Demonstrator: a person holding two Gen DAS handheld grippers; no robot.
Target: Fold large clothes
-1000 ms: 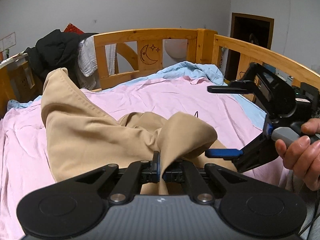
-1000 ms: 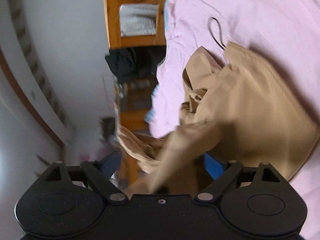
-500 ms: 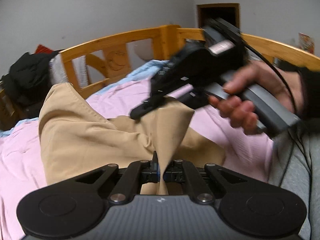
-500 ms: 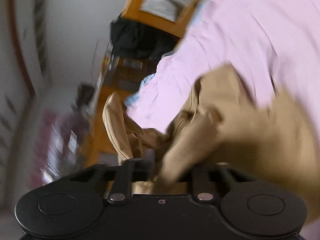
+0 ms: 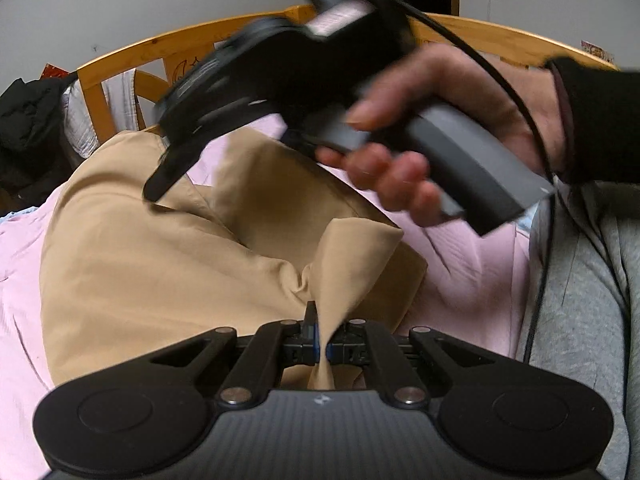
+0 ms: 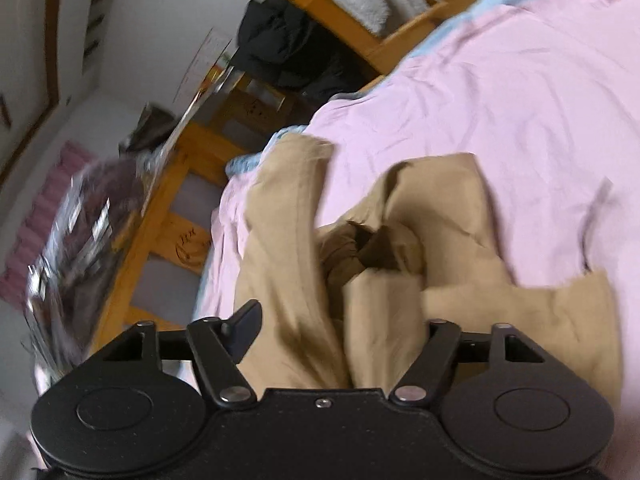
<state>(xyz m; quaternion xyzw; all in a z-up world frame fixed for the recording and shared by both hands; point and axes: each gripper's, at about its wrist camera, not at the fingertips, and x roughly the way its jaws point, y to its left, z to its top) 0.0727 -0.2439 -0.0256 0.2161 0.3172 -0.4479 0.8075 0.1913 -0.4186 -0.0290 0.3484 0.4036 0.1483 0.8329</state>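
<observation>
A tan garment [image 5: 160, 256] lies crumpled on the pink bedsheet [image 5: 16, 264]. My left gripper [image 5: 322, 344] is shut on a pinched fold of the tan cloth, which rises in a peak above the fingers. My right gripper [image 5: 160, 184] hangs over the garment's far side in the left wrist view, blurred, held by a hand. In the right wrist view the right gripper [image 6: 344, 328] is open, its jaws wide apart, and the tan garment [image 6: 400, 280] bunches between and beyond them without being gripped.
A wooden bed rail [image 5: 132, 60] curves round the far side, with a black jacket [image 5: 28, 120] and a grey cloth [image 5: 80, 120] hung on it. The person's grey trousers [image 5: 580, 320] are at the right. A wooden rail [image 6: 160, 208] and clutter lie left.
The right gripper swung up and left across the left wrist view, closed briefly on the cloth, and now stands open. The left gripper stays shut on the fold.
</observation>
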